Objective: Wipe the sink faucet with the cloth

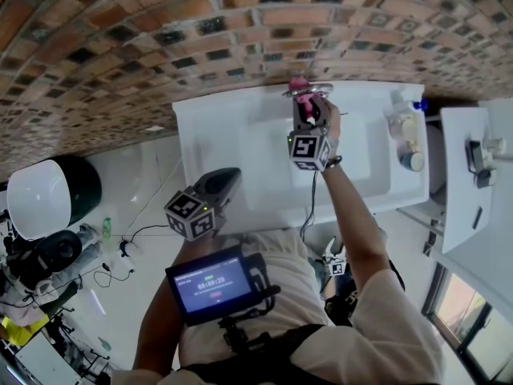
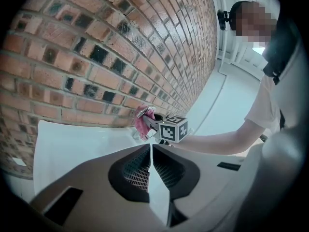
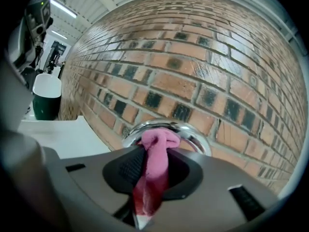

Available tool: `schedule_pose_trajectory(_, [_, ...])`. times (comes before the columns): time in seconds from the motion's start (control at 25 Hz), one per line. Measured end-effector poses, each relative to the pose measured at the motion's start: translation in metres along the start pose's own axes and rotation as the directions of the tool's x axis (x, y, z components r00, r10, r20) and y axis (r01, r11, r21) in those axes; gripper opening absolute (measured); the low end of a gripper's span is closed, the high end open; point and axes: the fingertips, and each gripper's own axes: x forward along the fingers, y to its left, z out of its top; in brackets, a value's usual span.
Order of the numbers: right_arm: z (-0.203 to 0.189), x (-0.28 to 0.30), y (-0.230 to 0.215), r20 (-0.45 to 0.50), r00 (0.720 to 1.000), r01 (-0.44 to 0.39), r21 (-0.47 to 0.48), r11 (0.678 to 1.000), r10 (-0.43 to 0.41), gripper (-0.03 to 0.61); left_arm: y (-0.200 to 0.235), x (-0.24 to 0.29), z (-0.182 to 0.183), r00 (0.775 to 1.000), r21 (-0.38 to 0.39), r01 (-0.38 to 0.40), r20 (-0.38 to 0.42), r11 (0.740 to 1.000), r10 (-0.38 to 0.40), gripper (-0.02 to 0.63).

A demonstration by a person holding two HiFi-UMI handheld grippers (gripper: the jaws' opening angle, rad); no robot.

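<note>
Chest screen (image 1: 215, 285) nearest, lit. Left tool (image 2: 151, 146) clenched, empty, near the front edge of the sink (image 1: 232, 127). Right tool (image 3: 154, 151) grips the pink cloth (image 3: 154, 144), bunched on top of the chrome faucet (image 3: 195, 138) (brick wall (image 1: 160, 38) just behind). Wiping looks under way. Next move: drag the cloth around the curve, keeping pressure.

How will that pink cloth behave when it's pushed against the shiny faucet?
The cloth folds and bunches in the right gripper, so it's probably floppy and light. Its fuzzy surface likely grips rather than slips on the smooth faucet.
</note>
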Motion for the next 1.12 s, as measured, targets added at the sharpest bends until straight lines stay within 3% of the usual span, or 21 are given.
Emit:
schedule_pose_trajectory(0.24, [-0.004, 0.005, 0.01, 0.004, 1.0, -0.027, -0.01, 1.0, 0.027, 0.097, 0.001, 0.007, 0.002, 1.0, -0.006, -0.003, 0.005, 1.0, 0.003, 0.0])
schedule_pose_trajectory(0.4, [-0.013, 0.007, 0.027, -0.021, 0.996, -0.088, 0.001, 0.996, 0.088, 0.095, -0.002, 0.013, 0.0, 1.0, -0.009, 0.004, 0.004, 1.0, -0.004, 0.0])
schedule_pose_trajectory(0.56, [-0.019, 0.015, 0.039, -0.046, 0.99, -0.126, 0.091, 0.988, 0.13, 0.097, -0.001, 0.015, 0.0, 1.0, -0.016, -0.004, 0.004, 1.0, 0.004, 0.0])
schedule_pose_trajectory(0.72, [-0.024, 0.016, 0.044, -0.056, 0.991, -0.112, 0.181, 0.977, 0.124, 0.096, 0.0, 0.012, 0.0, 1.0, -0.023, -0.014, 0.014, 1.0, 0.014, 0.0])
schedule_pose_trajectory(1.0, [-0.021, 0.015, 0.069, -0.081, 0.975, -0.173, 0.317, 0.933, 0.208, 0.095, 0.003, 0.003, -0.003, 0.999, -0.035, -0.025, 0.028, 0.999, 0.026, 0.0])
schedule_pose_trajectory(1.08, [-0.016, 0.015, 0.071, -0.068, 0.974, -0.173, 0.401, 0.9, 0.217, 0.095, 0.001, 0.002, -0.001, 0.999, -0.032, -0.019, 0.032, 0.999, 0.02, 0.0])
schedule_pose_trajectory(1.12, [-0.013, 0.015, 0.07, -0.058, 0.972, -0.172, 0.472, 0.865, 0.226, 0.095, 0.0, 0.002, 0.001, 0.999, -0.029, -0.016, 0.035, 0.999, 0.017, 0.0])
